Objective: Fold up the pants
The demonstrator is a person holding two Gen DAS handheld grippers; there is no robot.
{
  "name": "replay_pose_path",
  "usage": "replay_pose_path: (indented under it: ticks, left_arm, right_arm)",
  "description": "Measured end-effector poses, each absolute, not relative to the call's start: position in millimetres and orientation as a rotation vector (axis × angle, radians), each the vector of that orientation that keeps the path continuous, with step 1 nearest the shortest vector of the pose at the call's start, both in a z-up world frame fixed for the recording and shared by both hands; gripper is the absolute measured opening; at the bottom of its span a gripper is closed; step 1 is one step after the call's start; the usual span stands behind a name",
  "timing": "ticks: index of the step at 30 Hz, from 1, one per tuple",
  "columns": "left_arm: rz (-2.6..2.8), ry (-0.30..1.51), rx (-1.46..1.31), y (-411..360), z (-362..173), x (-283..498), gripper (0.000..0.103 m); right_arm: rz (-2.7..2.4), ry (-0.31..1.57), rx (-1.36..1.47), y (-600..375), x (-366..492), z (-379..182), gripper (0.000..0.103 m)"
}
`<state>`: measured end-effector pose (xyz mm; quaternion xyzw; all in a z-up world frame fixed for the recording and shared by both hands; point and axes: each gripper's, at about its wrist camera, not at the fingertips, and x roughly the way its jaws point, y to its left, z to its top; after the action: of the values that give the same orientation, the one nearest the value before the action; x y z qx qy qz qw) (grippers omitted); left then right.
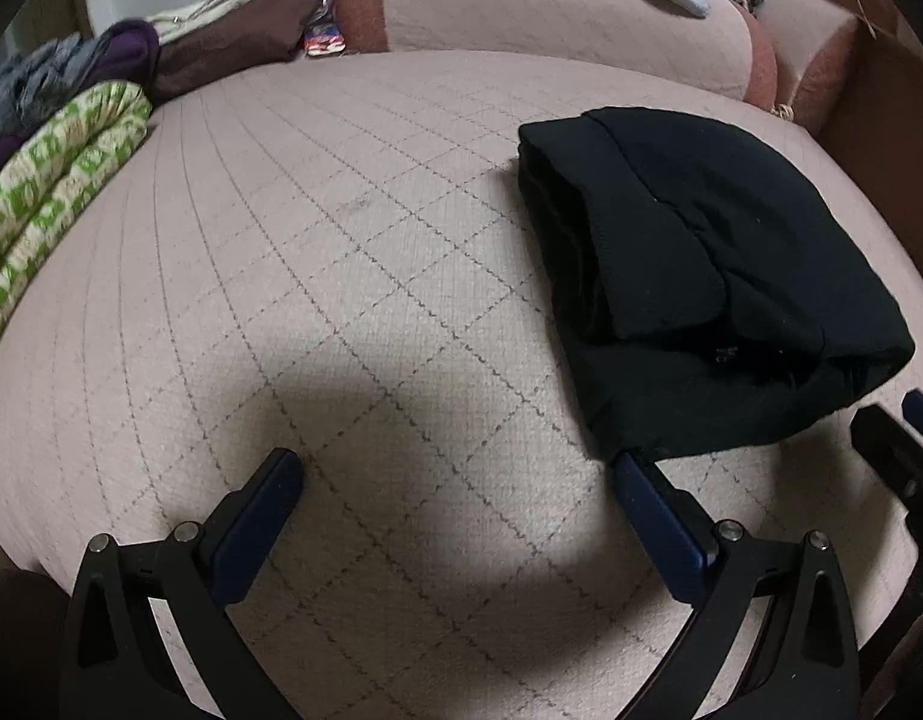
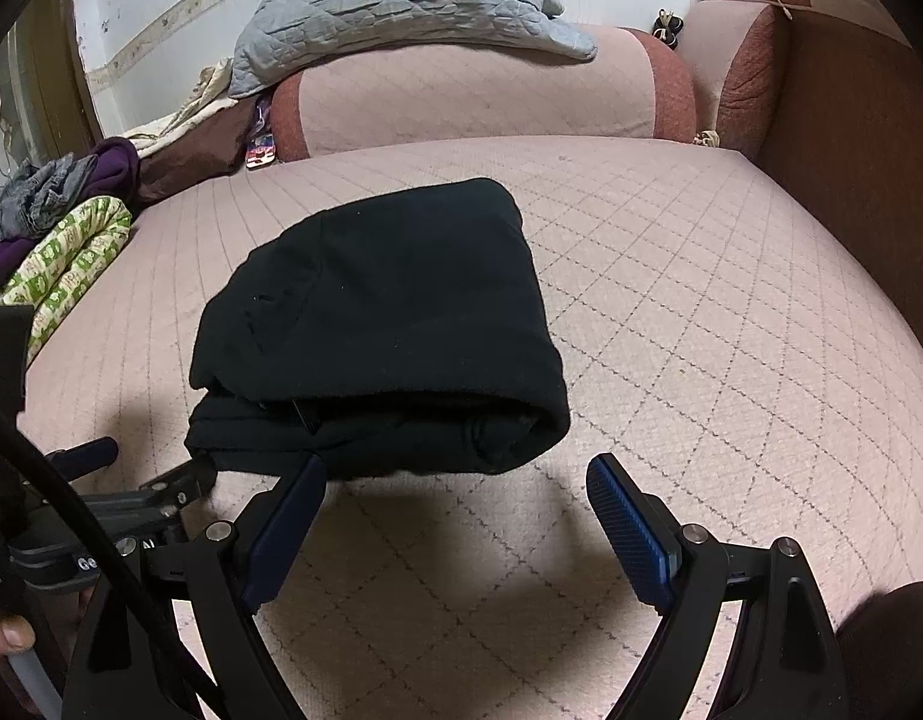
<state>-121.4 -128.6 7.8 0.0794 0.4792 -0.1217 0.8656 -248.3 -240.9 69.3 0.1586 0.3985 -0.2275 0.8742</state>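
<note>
1. Pink quilted fabric with a grey diamond stitch covers the sofa seat (image 2: 701, 312), which fills both wrist views; matching bolster cushions (image 2: 473, 96) line its back.
2. Grey quilted bedding (image 2: 401, 6) lies heaped on top of the bolsters.
3. Black pants (image 2: 377, 324), folded into a thick, compact bundle, rest near the middle of the seat, the rolled edge facing the cameras.
4. Green-and-white patterned cloth (image 1: 59, 180) sits rolled at the seat's left edge, beside purple and grey garments (image 1: 71, 66).
5. Left gripper (image 1: 455, 468) hovers over bare seat with its fingers spread wide and empty; its right finger (image 1: 653, 510) reaches the near corner of the pants, though contact cannot be judged.
6. Right gripper (image 2: 455, 480) stands just in front of the bundle, fingers wide apart and holding nothing, its left finger (image 2: 287, 522) close to the folded edge.
</note>
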Motion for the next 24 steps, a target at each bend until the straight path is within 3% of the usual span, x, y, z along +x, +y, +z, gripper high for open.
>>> replay_pose_path:
  ticks: [4, 6, 13, 18, 24]
  left_arm:
    - [-0.297, 1.01, 0.146, -124, 13, -122, 0.103]
    - [-0.363, 0.998, 0.059, -118, 26, -122, 0.094]
    - [-0.566, 0.996, -0.026, -141, 66, -96, 0.094]
    - [-0.606, 1.073, -0.045, -163, 49, -50, 0.094]
    - [-0.664, 1.195, -0.112, -179, 19, -21, 0.094]
  right_arm:
    - [-0.477, 0.814, 0.34, -241, -253, 74, 0.092]
    - [-0.484, 0.792, 0.344, -244, -257, 81, 0.092]
    - [-0.492, 0.705, 0.374, -278, -256, 122, 0.094]
    - [-0.437, 0.74, 0.517, -337, -223, 121, 0.094]
    - [-0.316, 0.852, 0.644, -377, -169, 75, 0.093]
